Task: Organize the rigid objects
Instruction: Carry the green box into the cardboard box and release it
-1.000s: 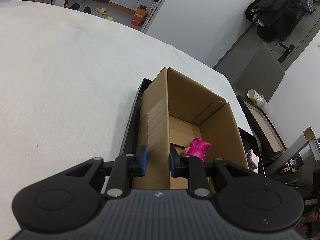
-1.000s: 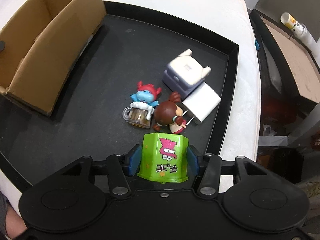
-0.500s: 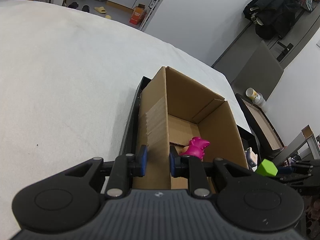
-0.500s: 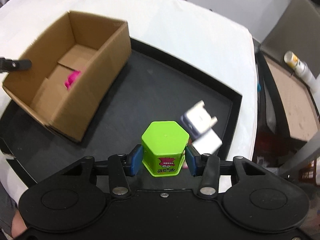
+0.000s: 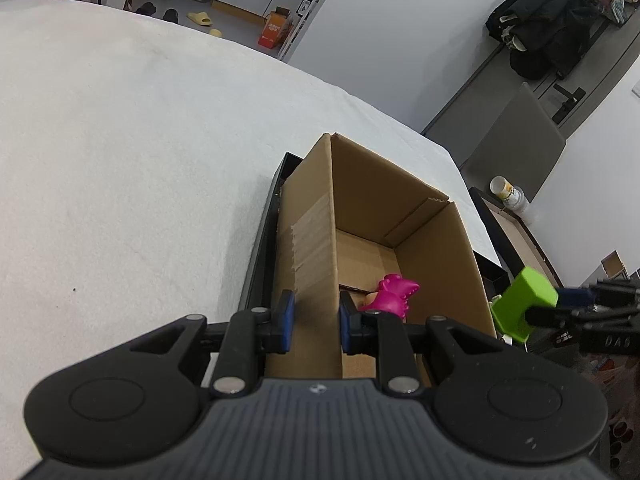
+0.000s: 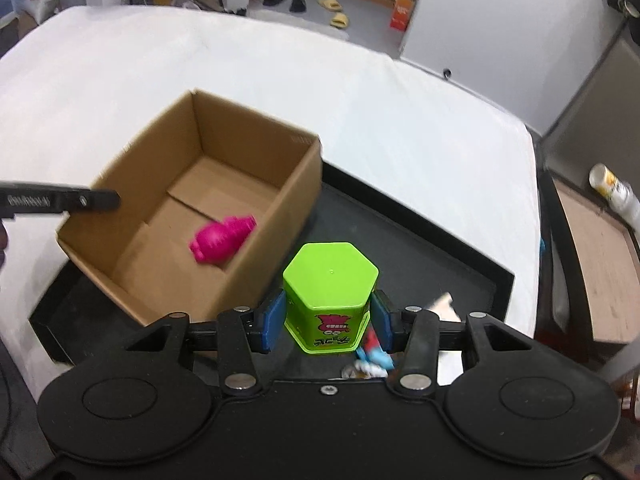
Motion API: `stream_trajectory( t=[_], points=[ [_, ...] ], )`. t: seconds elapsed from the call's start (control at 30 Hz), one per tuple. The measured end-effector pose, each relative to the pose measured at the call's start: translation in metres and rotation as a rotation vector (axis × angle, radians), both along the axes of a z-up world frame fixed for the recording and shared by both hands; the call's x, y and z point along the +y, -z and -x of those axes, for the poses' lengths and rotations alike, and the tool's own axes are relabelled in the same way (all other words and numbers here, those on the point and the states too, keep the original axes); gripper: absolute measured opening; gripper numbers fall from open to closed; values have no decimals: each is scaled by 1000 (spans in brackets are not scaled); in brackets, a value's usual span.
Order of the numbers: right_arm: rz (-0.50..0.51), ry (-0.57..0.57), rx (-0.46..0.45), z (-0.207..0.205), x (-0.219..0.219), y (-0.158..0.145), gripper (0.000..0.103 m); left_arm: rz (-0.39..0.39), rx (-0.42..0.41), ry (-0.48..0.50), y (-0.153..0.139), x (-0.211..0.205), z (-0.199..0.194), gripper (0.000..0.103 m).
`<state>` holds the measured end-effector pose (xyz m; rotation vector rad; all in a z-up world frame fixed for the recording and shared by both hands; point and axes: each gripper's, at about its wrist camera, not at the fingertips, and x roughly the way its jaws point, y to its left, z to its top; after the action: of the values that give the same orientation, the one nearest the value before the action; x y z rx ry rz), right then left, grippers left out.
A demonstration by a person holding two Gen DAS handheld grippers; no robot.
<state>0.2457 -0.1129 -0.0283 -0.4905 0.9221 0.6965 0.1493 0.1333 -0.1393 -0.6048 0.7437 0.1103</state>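
My right gripper (image 6: pixel 328 322) is shut on a green hexagonal container (image 6: pixel 330 294) with a cartoon label and holds it above the black tray (image 6: pixel 420 236), just right of the cardboard box (image 6: pixel 168 204). The container also shows in the left wrist view (image 5: pixel 522 308). My left gripper (image 5: pixel 314 322) is shut on the box's near wall (image 5: pixel 316 280). A pink toy (image 6: pixel 222 238) lies inside the box; it also shows in the left wrist view (image 5: pixel 394 292).
The tray sits on a white-covered table (image 5: pixel 120 160). A blue-and-red figure (image 6: pixel 372 350) and a white object (image 6: pixel 440 306) lie on the tray under my right gripper, partly hidden. A chair and side furniture stand at the right.
My right gripper has lifted the green container off the tray and carried it left toward the box. The left gripper has stayed clamped on the box wall.
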Motion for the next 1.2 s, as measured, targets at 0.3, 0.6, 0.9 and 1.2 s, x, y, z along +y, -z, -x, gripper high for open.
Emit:
stream_trajectory(
  t=[0.3, 0.6, 0.9, 1.2],
  points=[
    [-61, -17, -64, -1, 23, -24, 45, -1, -3, 4, 0, 0, 0, 21],
    [-91, -75, -67, 2, 51, -23, 45, 6, -3, 10, 0, 2, 1, 21],
    [-86, -130, -46, 3, 77, -6, 45, 10, -3, 11, 1, 3, 0, 21],
    [-55, -174, -58, 3, 100, 22, 45, 19, 4, 13, 1, 5, 1, 21]
  ],
)
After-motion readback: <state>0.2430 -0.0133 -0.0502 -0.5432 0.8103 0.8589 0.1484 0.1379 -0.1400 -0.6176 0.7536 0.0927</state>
